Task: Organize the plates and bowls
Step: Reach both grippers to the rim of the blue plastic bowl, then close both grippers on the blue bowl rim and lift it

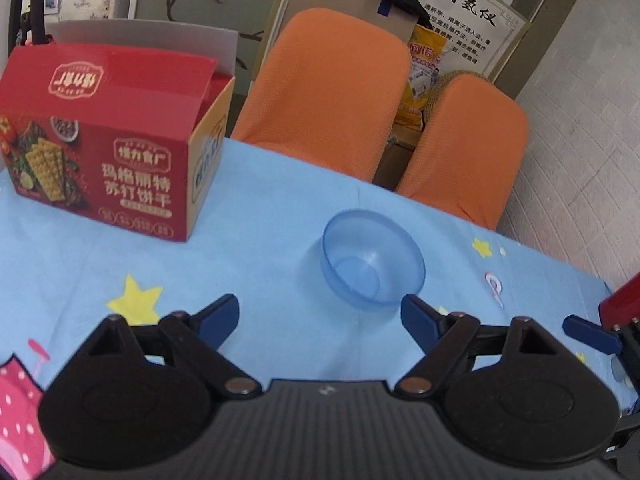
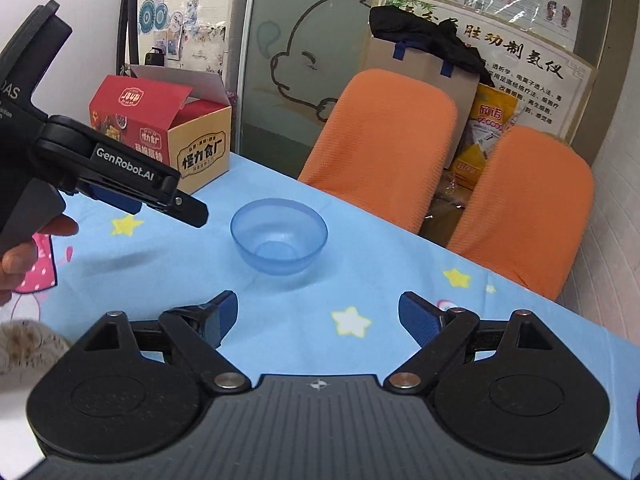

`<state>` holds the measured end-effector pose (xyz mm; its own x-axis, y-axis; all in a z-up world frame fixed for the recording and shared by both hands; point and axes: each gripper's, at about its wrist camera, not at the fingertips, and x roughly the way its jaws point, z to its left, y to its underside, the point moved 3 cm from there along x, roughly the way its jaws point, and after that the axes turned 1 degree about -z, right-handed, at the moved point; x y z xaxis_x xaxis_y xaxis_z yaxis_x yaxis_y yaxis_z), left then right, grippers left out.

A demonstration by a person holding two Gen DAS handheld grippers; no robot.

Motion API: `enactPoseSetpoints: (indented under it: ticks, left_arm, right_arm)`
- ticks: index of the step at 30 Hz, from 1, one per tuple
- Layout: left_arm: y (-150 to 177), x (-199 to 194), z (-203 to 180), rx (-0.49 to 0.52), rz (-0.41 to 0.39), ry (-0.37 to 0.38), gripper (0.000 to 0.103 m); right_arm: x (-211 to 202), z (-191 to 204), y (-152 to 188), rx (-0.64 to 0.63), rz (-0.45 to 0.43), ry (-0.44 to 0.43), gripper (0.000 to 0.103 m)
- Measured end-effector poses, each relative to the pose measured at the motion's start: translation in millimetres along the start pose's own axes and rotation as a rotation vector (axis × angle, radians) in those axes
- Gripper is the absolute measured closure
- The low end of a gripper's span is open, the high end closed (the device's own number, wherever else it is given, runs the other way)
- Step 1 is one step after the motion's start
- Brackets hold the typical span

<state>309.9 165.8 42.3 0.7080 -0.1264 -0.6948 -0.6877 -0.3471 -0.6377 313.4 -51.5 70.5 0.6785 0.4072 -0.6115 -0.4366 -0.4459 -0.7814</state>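
We judge the task barely begun: the translucent blue plastic bowl (image 1: 373, 257) stands alone on the counter (image 1: 248, 240) just ahead of the left gripper (image 1: 320, 320) and right gripper (image 2: 318, 318), both jaws apart and empty, no plates visible.

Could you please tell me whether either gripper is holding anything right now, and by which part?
Nothing is held: the left gripper and right gripper are both open, short of the blue bowl.
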Motion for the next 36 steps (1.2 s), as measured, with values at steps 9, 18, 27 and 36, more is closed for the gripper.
enactPoseSetpoints:
  ticks: [9,18,27,36]
  left_arm:
    - [-29.5,72.5,-2.6,0.033,0.051,-0.036,0.02]
    - [-27.1,105.2,-7.5,0.069,0.087,-0.039,0.023]
    - [-14.5,106.4,-17.2,0.167,0.123,-0.069,0.087]
    - [4.2,42.4,-38.3,0.167,0.093,-0.03,0.086]
  right_arm:
    - [101.5,-9.1,-26.6,0.111,0.106,-0.034,0.0]
    - [130.6,-9.7,-17.6,0.137,0.158,-0.055,0.0]
    - [130.5,8.6,-16.5,0.125,0.181,-0.147,0.061]
    - [72.9,9.1,-17.1,0.107,0.15,-0.128,0.061]
